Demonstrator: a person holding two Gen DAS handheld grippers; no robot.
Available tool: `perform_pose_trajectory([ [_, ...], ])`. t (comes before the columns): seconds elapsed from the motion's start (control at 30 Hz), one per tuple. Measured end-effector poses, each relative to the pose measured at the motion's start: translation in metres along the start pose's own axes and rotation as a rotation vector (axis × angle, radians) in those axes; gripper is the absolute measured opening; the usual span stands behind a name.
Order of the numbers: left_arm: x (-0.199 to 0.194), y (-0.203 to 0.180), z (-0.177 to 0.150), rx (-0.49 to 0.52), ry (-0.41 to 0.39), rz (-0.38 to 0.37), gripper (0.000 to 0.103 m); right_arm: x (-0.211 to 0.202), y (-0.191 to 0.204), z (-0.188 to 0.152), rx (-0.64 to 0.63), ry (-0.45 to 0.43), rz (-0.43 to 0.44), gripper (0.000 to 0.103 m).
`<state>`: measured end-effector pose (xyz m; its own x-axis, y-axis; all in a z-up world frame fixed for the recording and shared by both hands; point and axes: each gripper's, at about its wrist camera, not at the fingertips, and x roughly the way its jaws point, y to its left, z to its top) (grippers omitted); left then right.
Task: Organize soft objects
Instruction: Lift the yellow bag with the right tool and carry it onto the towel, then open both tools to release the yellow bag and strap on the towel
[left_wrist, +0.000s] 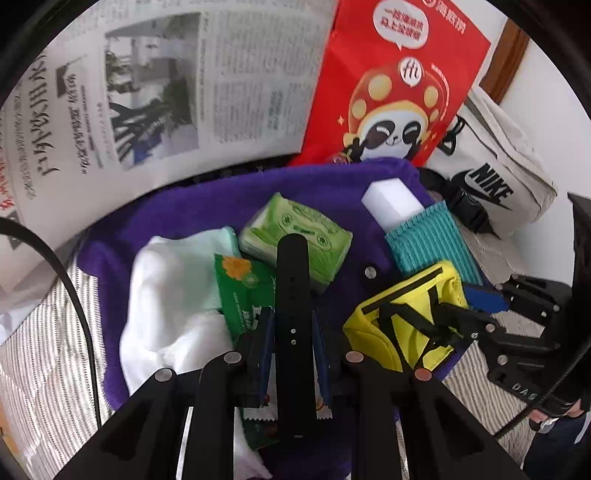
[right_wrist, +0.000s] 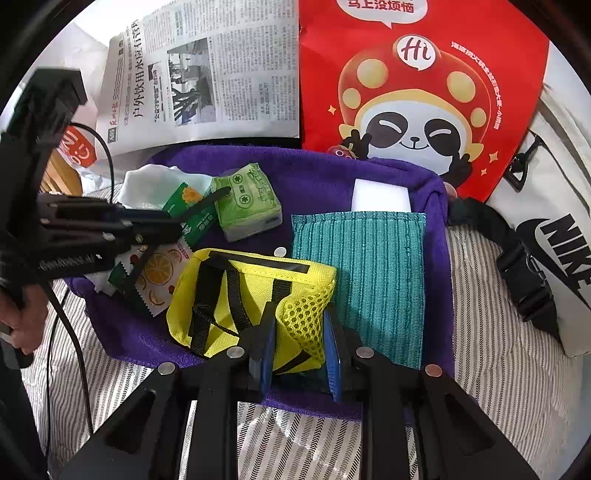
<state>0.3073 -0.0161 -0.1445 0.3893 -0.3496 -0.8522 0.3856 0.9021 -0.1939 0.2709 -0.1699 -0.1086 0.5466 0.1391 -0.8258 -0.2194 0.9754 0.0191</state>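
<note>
A purple towel (right_wrist: 325, 173) lies on the striped bed. On it are a light green tissue pack (right_wrist: 247, 203), a dark green wipes packet (right_wrist: 195, 210), a white cloth (left_wrist: 166, 295), a teal knit cloth (right_wrist: 362, 273) over a white sponge (right_wrist: 380, 199), and a yellow mesh pouch (right_wrist: 258, 295). My left gripper (left_wrist: 291, 332) is shut on a black watch strap (left_wrist: 291, 280), held above the packets. My right gripper (right_wrist: 299, 347) is shut on the yellow pouch's mesh corner; it also shows in the left wrist view (left_wrist: 454, 314).
A newspaper (right_wrist: 207, 74) and a red panda bag (right_wrist: 424, 74) lie behind the towel. A white Nike bag (right_wrist: 554, 240) with a black buckle strap lies at the right. A fruit-print sachet (right_wrist: 159, 269) lies under the left gripper. A black cable (right_wrist: 74, 332) runs at the left.
</note>
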Motion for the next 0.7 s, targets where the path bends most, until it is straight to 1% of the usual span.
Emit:
perform_pose_trajectory([
  [0.33, 0.013, -0.002, -0.005, -0.004, 0.018, -0.026, 0.021, 0.001, -0.008, 0.005, 0.01, 0.007, 0.03, 0.026],
  [0.4, 0.013, -0.003, -0.006, 0.0, 0.023, -0.029, 0.024, -0.001, -0.012, 0.006, 0.026, 0.005, 0.05, 0.029],
  [0.47, 0.012, -0.003, -0.006, 0.001, 0.028, -0.026, 0.03, -0.002, -0.014, 0.004, 0.041, 0.006, 0.067, 0.029],
  [0.57, 0.01, -0.004, -0.009, 0.003, 0.035, -0.014, 0.032, -0.002, -0.014, 0.002, 0.051, 0.008, 0.074, 0.03],
  [0.6, 0.01, -0.004, -0.009, 0.002, 0.037, -0.011, 0.033, -0.002, -0.014, 0.002, 0.052, 0.008, 0.074, 0.032],
  [0.63, 0.008, -0.003, -0.01, 0.0, 0.039, -0.008, 0.036, -0.003, -0.014, 0.001, 0.052, 0.009, 0.073, 0.034],
  [0.7, 0.003, -0.003, -0.012, -0.001, 0.037, -0.008, 0.043, -0.005, -0.012, 0.0, 0.047, 0.003, 0.053, 0.046],
])
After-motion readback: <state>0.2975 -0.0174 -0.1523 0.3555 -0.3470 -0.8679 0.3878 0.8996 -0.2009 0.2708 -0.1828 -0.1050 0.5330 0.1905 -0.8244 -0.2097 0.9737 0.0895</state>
